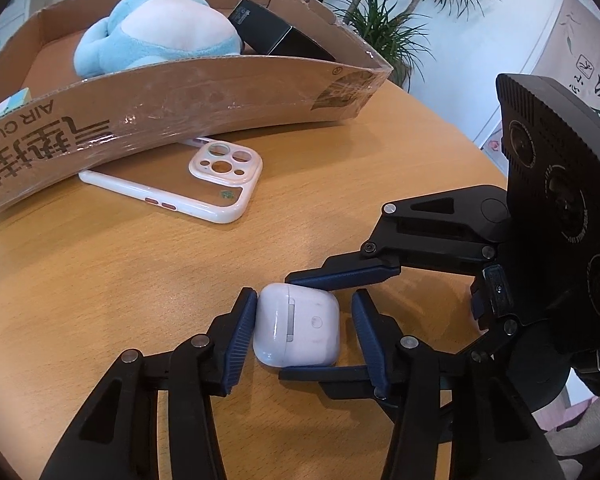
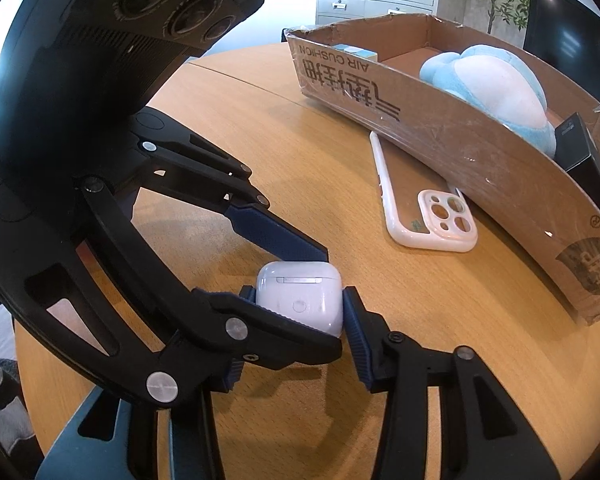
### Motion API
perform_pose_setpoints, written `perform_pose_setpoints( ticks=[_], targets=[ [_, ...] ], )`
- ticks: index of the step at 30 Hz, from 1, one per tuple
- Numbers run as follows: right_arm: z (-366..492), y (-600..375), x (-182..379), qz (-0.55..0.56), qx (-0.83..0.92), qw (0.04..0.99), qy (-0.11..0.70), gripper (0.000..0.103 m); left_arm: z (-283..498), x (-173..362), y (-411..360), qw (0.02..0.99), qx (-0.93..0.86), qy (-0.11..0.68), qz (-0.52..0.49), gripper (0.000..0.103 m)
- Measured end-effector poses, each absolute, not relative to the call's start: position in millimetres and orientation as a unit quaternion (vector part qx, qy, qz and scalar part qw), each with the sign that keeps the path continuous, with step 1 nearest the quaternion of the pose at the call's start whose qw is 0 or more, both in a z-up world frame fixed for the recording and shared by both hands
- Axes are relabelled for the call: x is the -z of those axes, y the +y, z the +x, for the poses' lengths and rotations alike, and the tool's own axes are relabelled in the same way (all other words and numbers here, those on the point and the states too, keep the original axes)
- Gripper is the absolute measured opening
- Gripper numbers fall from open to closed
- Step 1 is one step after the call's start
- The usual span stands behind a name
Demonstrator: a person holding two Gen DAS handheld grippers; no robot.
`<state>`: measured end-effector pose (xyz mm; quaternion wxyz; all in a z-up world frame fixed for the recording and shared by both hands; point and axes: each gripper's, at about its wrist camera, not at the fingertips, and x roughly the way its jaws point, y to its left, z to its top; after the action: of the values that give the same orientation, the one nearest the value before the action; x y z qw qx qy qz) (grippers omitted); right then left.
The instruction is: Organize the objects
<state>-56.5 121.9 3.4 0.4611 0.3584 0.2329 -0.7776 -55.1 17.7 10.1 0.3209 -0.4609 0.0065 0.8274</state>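
A white earbud case [image 1: 296, 328] lies flat on the round wooden table [image 1: 100, 300], with both grippers around it. My left gripper [image 1: 304, 300] brackets its two ends: the left pad [image 1: 240, 340] touches it, while a thin strip of wood shows before the right pad [image 1: 366, 340]. My right gripper [image 1: 286, 328] comes in from the right, crosswise to the left one. In the right wrist view my right gripper [image 2: 299, 294] is shut on the earbud case [image 2: 300, 300], both pads pressed against its sides. There my left gripper [image 2: 330, 304] reaches in from the left.
A long cardboard box [image 1: 220, 92] stands behind, holding a blue plush toy [image 1: 160, 28], a black carton [image 1: 268, 32] and a pastel cube [image 1: 4, 108]. A white phone case [image 1: 172, 184] lies half under the box's front wall. Potted plants [image 1: 380, 12] stand beyond the table.
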Motion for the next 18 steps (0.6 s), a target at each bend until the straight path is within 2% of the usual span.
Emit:
perform_pose_setpoints(
  ticks=[6, 18],
  targets=[
    [-54.6, 120.8, -5.2, 0.353, 0.783, 0.455, 0.235, 0.041, -49.7, -17.0, 25.6, 0.312, -0.841, 0.034, -0.442, 0.044],
    [-46.0, 119.7, -29.8, 0.329, 0.797, 0.453, 0.227, 0.041, -36.9, -44.4, 20.1, 0.306, -0.858, 0.039, -0.411, 0.043]
  ],
)
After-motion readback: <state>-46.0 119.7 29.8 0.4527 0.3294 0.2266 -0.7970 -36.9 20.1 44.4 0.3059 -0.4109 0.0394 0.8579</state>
